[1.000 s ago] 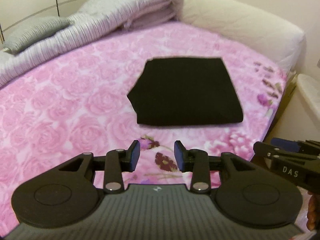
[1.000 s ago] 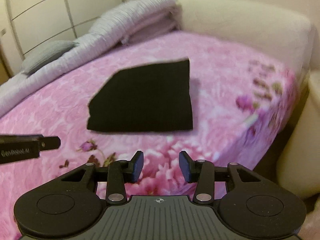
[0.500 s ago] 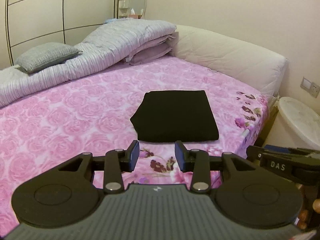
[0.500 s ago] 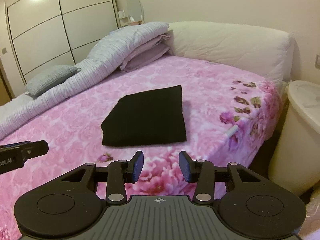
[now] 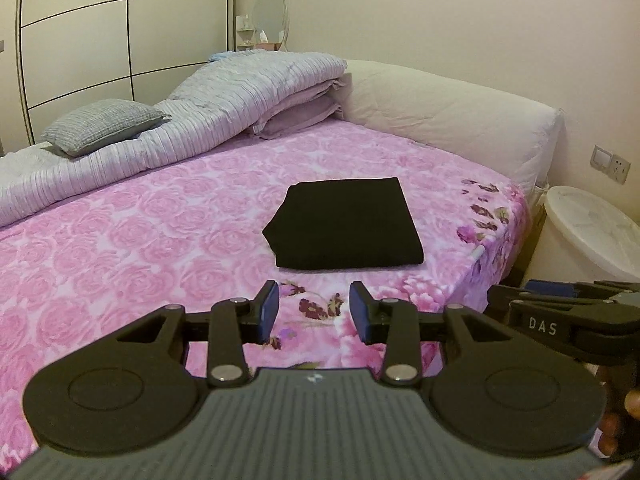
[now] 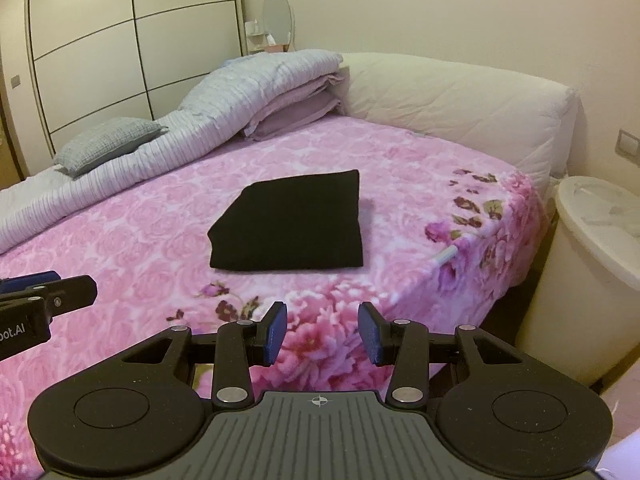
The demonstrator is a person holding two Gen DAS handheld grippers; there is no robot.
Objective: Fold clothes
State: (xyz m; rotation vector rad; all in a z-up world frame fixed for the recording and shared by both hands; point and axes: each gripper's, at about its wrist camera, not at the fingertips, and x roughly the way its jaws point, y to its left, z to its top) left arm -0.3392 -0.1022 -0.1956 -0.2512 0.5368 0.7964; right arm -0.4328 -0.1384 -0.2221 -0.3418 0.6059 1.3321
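A bedroom with cream walls and a panelled wardrobe lies ahead of me, and most of what I see is the bed under its pink rose-patterned cover. Along the far side runs a striped grey-white duvet, folded up at the head end, with a small grey cushion resting on it. A long white bolster closes off the head of the bed. Behind it, in the corner, an oval mirror stands on a small shelf. At the bed's right side stands a pale round bin with its lid on.

The black garment lies on the cover near the bed's corner, folded into a flat, tidy rectangle, well clear of both my tools.

My left gripper hangs above the near edge of the bed, its blue-padded jaws parted with nothing between them but the flowered cover below. My right gripper is the same: jaws apart, holding nothing, over the bed's edge on the bin side. Each tool shows at the margin of the other's view, so they sit side by side, both short of the garment and touching neither it nor the bedding.
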